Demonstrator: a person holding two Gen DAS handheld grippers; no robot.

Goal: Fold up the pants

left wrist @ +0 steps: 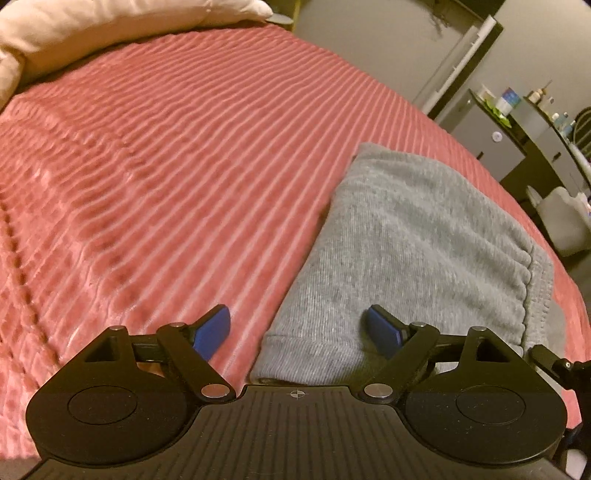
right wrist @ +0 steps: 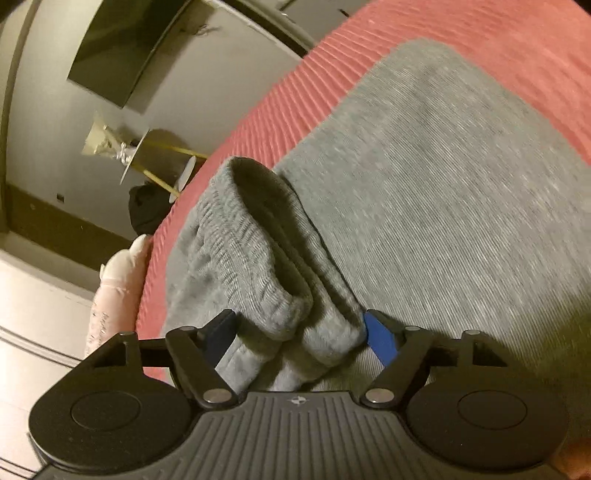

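Observation:
Grey knit pants [left wrist: 417, 236] lie folded on a pink ribbed bedspread [left wrist: 166, 147], their elastic waistband [left wrist: 535, 288] toward the right edge. My left gripper [left wrist: 299, 328] hovers open over the pants' near left edge, one blue pad above the bedspread and the other above the grey cloth, with nothing pinched. In the right wrist view the pants [right wrist: 443, 184] fill the middle, and the bunched waistband [right wrist: 240, 240] stands up in thick folds. My right gripper [right wrist: 301, 332] straddles that bundle, with the folds touching both pads.
A cream pillow [left wrist: 74, 29] lies at the bed's far left. A dark dresser [left wrist: 517, 122] with bottles and a white seat [left wrist: 561, 218] stand past the bed's right side. The bed's edge [right wrist: 177, 206] drops to the floor, where a pink item [right wrist: 118, 280] and a black object [right wrist: 147, 210] sit.

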